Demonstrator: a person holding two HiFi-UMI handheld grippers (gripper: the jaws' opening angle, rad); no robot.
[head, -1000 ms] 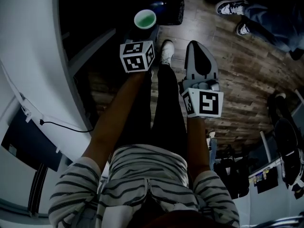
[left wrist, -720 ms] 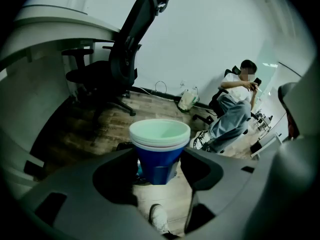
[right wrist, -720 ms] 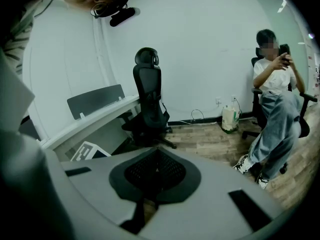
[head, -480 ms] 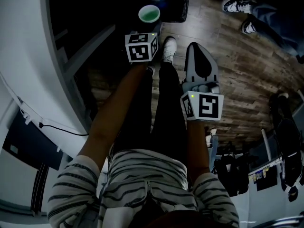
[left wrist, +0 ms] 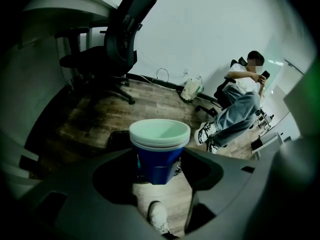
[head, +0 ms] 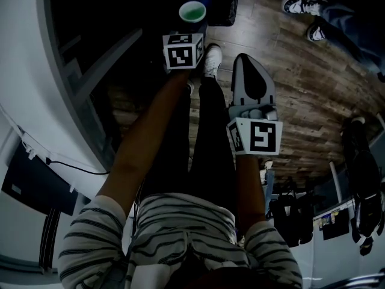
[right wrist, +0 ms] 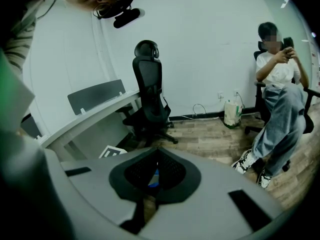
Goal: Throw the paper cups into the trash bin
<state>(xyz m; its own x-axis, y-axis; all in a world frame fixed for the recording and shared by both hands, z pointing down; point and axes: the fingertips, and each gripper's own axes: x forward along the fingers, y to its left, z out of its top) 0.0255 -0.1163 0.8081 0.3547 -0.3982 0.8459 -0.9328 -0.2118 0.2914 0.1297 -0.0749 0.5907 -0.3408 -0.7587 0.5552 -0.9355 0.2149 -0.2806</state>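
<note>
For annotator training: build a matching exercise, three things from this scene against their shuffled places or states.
1 paper cups
2 right gripper
3 trash bin

A jaws together
B on the floor, just beyond the cups
C between the jaws of the left gripper

Pairs: 1-C, 2-A, 3-B

Head view steeply down onto floor (head: pixel 301 83), left gripper view along its claw (left wrist: pixel 160 165), right gripper view nearer level, both sharing seated person (left wrist: pixel 243 96).
</note>
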